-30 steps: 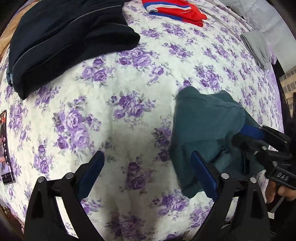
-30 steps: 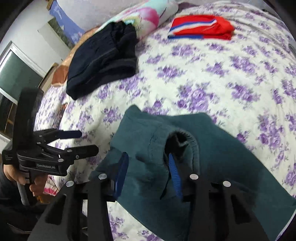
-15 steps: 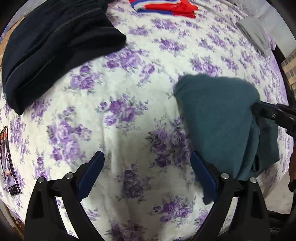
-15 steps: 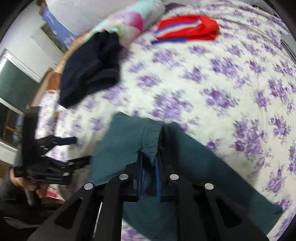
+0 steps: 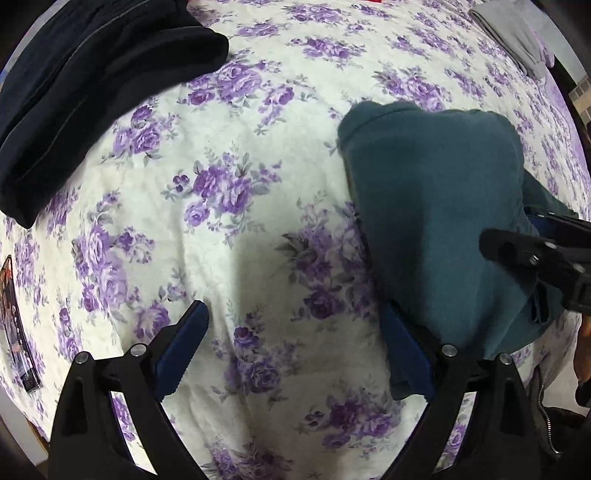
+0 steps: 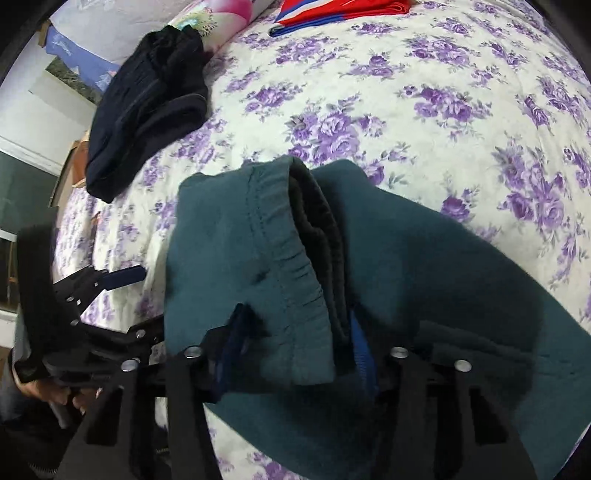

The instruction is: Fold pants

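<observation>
Teal pants lie folded over at the near right of the flowered bedspread; they also fill the right wrist view. My right gripper has its blue pads around the pants' elastic waistband, jaws partly apart with the cloth between them. It shows from the side in the left wrist view. My left gripper is open, low over the bedspread; its right finger touches the pants' near edge. It also shows in the right wrist view.
A black garment lies at the far left. A folded red, white and blue garment lies at the far side. A grey cloth lies far right. A dark flat object lies at the bed's left edge.
The right gripper, shut tight on the waistband half a second ago, has its jaws wider apart. The pants have spread lower and closer to my left gripper.
</observation>
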Action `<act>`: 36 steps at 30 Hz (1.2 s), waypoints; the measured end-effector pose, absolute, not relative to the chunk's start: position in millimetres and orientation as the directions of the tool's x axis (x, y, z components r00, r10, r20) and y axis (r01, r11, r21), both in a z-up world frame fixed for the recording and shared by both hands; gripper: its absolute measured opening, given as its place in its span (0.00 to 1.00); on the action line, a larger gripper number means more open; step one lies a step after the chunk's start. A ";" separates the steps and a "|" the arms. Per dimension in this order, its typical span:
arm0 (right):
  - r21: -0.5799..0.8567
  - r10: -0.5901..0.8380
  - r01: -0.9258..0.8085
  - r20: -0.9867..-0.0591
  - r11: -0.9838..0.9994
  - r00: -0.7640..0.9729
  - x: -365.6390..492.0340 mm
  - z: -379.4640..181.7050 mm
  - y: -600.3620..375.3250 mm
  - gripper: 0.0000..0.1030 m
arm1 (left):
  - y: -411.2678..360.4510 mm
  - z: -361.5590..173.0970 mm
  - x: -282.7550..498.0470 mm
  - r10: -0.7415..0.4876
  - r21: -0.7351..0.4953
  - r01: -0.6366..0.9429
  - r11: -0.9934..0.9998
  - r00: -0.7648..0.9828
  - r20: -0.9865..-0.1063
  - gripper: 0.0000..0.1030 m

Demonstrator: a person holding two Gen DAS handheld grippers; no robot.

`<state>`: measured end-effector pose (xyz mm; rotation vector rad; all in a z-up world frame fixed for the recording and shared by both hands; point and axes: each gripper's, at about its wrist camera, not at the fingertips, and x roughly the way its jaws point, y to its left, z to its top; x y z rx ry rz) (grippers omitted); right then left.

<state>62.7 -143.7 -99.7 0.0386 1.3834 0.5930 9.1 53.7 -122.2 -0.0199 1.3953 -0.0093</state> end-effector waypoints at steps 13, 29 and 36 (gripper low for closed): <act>0.525 0.631 -0.376 -0.731 0.763 0.260 18.5 30.0 -223.1 0.22 | 52.3 -69.8 7.9 -0.048 -0.045 0.018 0.999 0.301 -0.952 0.89; 0.309 0.242 0.161 -0.910 0.937 0.338 -18.4 -58.9 -397.4 0.49 | -54.5 -72.4 20.2 -0.105 -0.011 0.311 0.950 0.289 -0.952 0.89; 0.266 0.204 0.061 -0.850 0.962 0.485 15.0 -31.4 -371.8 0.57 | -93.0 -93.6 17.9 -0.100 -0.008 0.380 0.925 0.225 -0.969 0.89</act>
